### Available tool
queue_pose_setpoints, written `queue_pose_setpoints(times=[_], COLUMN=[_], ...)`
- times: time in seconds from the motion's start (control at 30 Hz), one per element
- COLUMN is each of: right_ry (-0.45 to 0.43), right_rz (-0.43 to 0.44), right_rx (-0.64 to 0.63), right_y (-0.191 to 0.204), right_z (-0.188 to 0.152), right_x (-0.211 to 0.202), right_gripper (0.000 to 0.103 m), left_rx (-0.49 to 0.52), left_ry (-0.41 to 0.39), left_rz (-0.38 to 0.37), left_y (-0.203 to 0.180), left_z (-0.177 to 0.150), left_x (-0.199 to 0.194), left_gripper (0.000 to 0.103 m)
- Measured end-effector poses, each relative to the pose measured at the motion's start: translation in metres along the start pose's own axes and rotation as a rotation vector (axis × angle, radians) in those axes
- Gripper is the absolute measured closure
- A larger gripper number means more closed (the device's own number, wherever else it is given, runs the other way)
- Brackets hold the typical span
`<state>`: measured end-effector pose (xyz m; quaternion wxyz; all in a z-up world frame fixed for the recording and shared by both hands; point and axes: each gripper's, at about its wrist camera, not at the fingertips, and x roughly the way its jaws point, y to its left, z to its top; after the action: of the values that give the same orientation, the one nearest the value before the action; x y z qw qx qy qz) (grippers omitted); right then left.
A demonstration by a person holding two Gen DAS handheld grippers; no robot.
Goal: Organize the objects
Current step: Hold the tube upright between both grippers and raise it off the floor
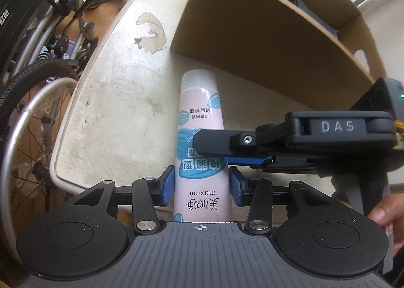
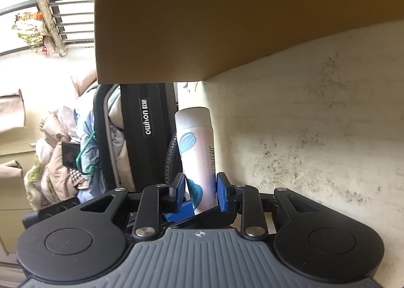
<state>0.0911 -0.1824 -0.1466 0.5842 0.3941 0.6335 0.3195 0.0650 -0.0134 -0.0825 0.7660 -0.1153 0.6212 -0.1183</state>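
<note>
Tube (image 1: 200, 121): it runs straight ahead, cap far from you.
Left hand-held gripper (image 1: 202, 187): closing around your tube.
Right hand-held gripper (image 2: 200, 193): squeezing it crosswise.

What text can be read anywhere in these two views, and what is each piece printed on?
"maxam": tube, upside down in the left wrist view.
"美加净": tube, below it, also upside down.
Other Chinese lines on the tube: too distorted to read surely.
"DAS": right claw body.
"ouhon" plus two unclear Chinese characters: black wheelchair back, sideways.
White text on the wheelchair in the left wrist view: too blurred.
Barcode digits on the tube: too small.
</note>
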Motion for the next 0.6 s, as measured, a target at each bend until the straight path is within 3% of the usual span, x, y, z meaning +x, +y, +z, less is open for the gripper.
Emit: queue_pose_setpoints(times=[0.23, 0.6], right_ry=[-0.019, -0.034], right_rz=[-0.064, -0.089], right_rx=[-0.006, -0.008], right_y=[0.0037, 0.0067], right_z=[-0.004, -0.0009], right_x=[0.0045, 0.0047], right_gripper=[0.073, 0.073], left_rx=[-0.017, -0.036], left_ry=[0.029, 0.044], left_rz=[0.023, 0.024], left_y=[-0.0007, -0.0082], left_z=[0.0028, 0.0082], left_x=[0.0052, 0.0059], left_gripper=[0.059, 0.058])
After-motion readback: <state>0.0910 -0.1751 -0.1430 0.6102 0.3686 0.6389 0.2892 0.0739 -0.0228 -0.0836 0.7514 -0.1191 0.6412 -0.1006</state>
